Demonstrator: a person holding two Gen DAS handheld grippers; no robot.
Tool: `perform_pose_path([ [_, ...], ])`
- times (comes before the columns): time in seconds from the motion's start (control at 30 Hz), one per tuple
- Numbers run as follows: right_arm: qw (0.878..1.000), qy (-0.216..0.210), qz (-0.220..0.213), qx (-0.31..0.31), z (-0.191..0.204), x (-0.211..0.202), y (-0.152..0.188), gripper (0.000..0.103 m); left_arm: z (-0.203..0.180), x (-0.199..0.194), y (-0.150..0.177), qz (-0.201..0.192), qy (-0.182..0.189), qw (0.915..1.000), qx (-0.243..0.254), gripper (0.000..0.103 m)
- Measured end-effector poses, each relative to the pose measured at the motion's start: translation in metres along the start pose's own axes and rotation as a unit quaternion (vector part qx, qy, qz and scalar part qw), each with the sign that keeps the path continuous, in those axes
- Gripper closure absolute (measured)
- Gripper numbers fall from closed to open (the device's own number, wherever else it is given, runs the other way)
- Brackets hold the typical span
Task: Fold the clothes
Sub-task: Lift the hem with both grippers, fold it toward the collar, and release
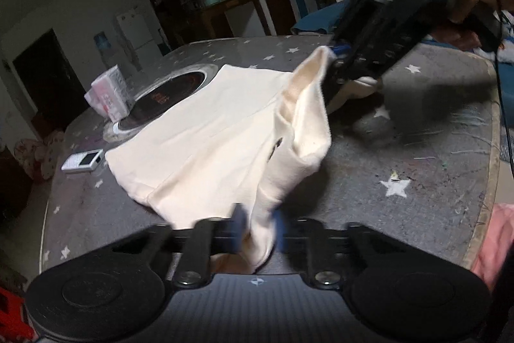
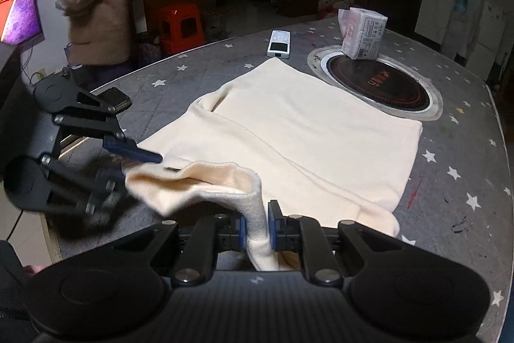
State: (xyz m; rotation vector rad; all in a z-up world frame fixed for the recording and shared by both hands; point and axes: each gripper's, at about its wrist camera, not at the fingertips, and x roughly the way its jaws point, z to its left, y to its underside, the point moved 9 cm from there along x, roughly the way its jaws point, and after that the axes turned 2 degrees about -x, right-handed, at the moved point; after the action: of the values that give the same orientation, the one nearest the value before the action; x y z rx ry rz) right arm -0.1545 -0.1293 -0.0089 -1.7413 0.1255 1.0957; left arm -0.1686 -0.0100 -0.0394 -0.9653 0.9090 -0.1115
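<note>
The left tool (image 1: 257,225) is pinched shut on a bunched fold of the cream-coloured soft fleece garment (image 1: 205,130), the cloth squeezed between its blue pads (image 1: 239,214) and hanging down toward the camera. The right tool (image 2: 257,225) grips the same garment in the same way, a strip of cream fabric clamped tight between its blue pads (image 2: 273,224). No earlier view is there to compare, so only the grip itself can be told.

From each tool the cloth rises in a loose, open-mouthed ridge, a sleeve-like part lifted off the surface and stretched between the two tools. Seen from the right tool, the left one comes in from the left side, its blue finger touching the raised edge.

Beyond the lifted part, the body of the garment lies flat on the grey star-patterned quilted worktop (image 2: 465,182), its far corner just reaching the round black inset cooker plate with a metal ring (image 2: 379,85). A clear-wrapped pack of tissues (image 2: 363,32) stands on the plate's far rim, and a white remote control (image 2: 279,44) lies near the garment's far edge.
</note>
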Motion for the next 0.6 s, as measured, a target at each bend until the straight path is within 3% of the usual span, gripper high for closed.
perform_pose_path([
  [0.2,1.000,-0.004,-0.015,-0.024,0.019,-0.026,0.008,0.094,0.003,-0.035,-0.006,-0.019,0.030,0.9985,-0.042,0.098],
  [0.43,0.998,-0.036,-0.010,-0.040,0.057,-0.075,0.027,0.094,-0.027,-0.093,-0.001,-0.013,0.077,0.9952,-0.058,0.098],
  [0.6,0.998,-0.055,0.009,-0.040,0.077,-0.102,0.032,0.094,-0.037,-0.112,-0.003,-0.014,0.077,0.9953,-0.058,0.098],
])
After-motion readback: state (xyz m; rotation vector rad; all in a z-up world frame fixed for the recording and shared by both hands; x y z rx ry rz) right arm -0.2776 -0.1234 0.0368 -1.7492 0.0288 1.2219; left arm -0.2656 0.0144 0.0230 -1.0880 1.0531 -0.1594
